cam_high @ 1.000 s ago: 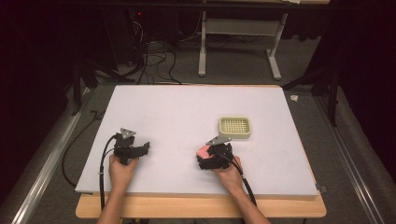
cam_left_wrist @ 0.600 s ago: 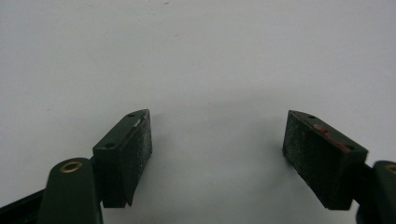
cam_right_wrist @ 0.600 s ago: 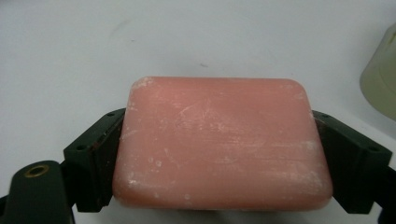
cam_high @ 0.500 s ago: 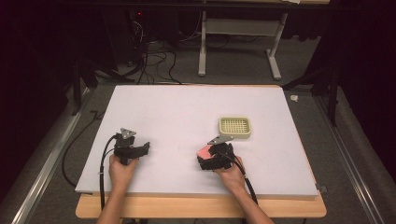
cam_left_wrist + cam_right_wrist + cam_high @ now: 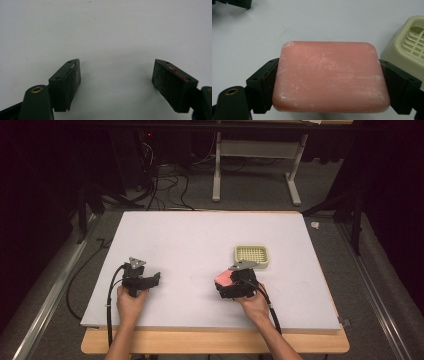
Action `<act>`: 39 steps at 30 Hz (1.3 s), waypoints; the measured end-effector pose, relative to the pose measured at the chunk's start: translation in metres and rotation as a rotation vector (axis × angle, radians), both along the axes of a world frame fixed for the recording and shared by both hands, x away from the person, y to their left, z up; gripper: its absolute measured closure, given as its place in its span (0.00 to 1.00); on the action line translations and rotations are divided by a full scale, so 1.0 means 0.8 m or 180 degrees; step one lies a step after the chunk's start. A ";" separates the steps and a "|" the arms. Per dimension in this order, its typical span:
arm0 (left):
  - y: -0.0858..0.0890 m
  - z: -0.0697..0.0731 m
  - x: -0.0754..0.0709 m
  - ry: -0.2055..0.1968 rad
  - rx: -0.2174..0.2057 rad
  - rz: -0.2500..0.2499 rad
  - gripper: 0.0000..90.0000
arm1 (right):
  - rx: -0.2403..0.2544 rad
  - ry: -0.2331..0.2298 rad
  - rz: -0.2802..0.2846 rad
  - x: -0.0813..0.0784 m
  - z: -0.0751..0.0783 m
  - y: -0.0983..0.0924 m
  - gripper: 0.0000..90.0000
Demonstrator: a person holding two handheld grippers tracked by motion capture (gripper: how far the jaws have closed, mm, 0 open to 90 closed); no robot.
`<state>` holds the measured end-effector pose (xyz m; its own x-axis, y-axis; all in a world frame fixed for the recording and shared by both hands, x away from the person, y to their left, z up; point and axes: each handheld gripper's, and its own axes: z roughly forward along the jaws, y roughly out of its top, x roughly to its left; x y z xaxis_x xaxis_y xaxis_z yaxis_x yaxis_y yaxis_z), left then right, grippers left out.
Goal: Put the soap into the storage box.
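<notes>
— Between right gripper (image 5: 329, 82) pads: item?
— Pink soap bar (image 5: 330, 77), clamped flat; soap dish (image 5: 409, 47) at its two o'clock.
— Left gripper (image 5: 116, 80)?
— Jaws spread wide, nothing between, above white table (image 5: 107, 30).

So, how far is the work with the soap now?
Done: the right gripper is clamped on the pink soap bar. In hand: carrying it beside the soap dish. Left: placing it in the empty dish. The left gripper is open and idle.

Each black hand-held gripper (image 5: 150, 281) has rough pads, brass-ringed screws and a trailing cable.
</notes>
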<state>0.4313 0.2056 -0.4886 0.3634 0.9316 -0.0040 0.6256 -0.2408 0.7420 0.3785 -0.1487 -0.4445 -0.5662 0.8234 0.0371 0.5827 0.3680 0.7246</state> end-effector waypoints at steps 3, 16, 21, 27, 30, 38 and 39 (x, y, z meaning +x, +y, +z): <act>0.000 0.000 0.000 0.0012 -0.0012 -0.0006 0.26 | 0.0038 -0.0007 -0.0017 -0.007 -0.002 -0.006 0.15; -0.001 0.000 0.000 -0.0009 0.0018 -0.0002 0.27 | 0.0073 -0.0008 -0.0199 -0.016 0.001 -0.041 0.15; -0.001 0.000 -0.001 -0.0015 0.0023 -0.0004 0.27 | 0.0096 -0.0039 -0.0205 -0.014 0.003 -0.047 0.15; -0.002 0.000 -0.001 -0.0021 0.0028 -0.0003 0.27 | 0.0143 -0.0088 -0.0314 -0.012 0.005 -0.063 0.15; -0.002 0.000 -0.001 -0.0021 0.0027 -0.0004 0.27 | 0.0173 -0.0113 -0.0363 -0.012 0.006 -0.071 0.15; -0.001 0.000 0.000 -0.0007 0.0000 -0.0006 0.27 | 0.0199 -0.0140 -0.0489 -0.014 0.009 -0.095 0.15; -0.001 0.000 0.000 -0.0004 0.0001 -0.0006 0.27 | 0.0214 -0.0145 -0.0504 -0.014 0.009 -0.099 0.15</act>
<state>0.4312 0.2051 -0.4886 0.3651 0.9309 -0.0031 0.6241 -0.2423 0.7428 0.3674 -0.2277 -0.4377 -0.4321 0.8989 0.0723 0.5954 0.2242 0.7715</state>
